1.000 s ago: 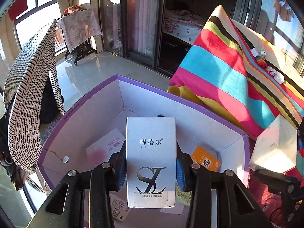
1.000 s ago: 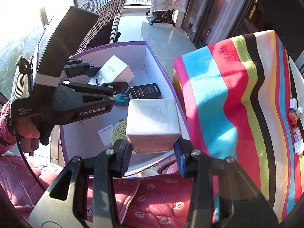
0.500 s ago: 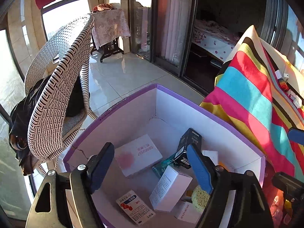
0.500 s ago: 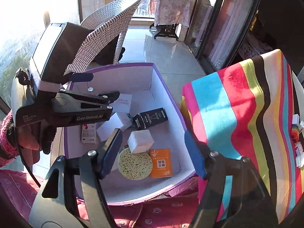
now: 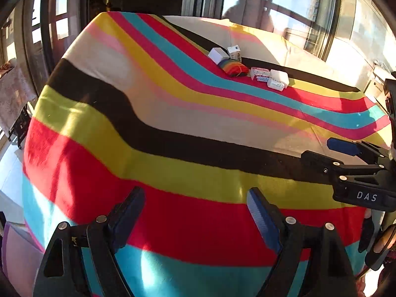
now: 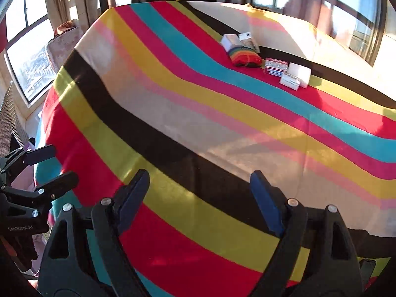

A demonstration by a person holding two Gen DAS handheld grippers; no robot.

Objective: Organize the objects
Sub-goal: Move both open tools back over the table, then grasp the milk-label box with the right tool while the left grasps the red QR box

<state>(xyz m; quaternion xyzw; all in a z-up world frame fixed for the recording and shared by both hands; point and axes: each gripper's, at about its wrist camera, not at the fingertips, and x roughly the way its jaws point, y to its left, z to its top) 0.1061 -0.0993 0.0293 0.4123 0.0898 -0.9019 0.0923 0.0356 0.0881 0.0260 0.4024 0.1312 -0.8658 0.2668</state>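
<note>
Both hand-held grippers have just let go of their loads and swung away from the purple-rimmed carton. A second ago the left hand-held gripper (image 5: pixel 195 212) was clamped on a tall white Sibel box and the right hand-held gripper (image 6: pixel 200 198) on a white cube-shaped box, each over that carton. Now both have nothing between their blue pads, their jaws are opening wide, and both look out across the striped cloth (image 5: pixel 153 113) covering the tabletop.

So 2 more items appear to be stowed, and the work turns to what is left. Well ahead of both hand-held grippers, toward the far side of the tabletop, a small cluster waits: a white box (image 5: pixel 217 55) with a second small white box (image 5: pixel 234 52) just beside it, a rainbow-striped pouch (image 5: pixel 234 67) touching them on the near side, then a red-and-blue printed pack (image 5: pixel 260 73) and a white box pair (image 5: pixel 278 79) to its right.

The carton is barely in view now, only a pale purple sliver low to the left of the left hand-held gripper. I judge the next step to be a long reach forward to that cluster, 1 item per hand.
</note>
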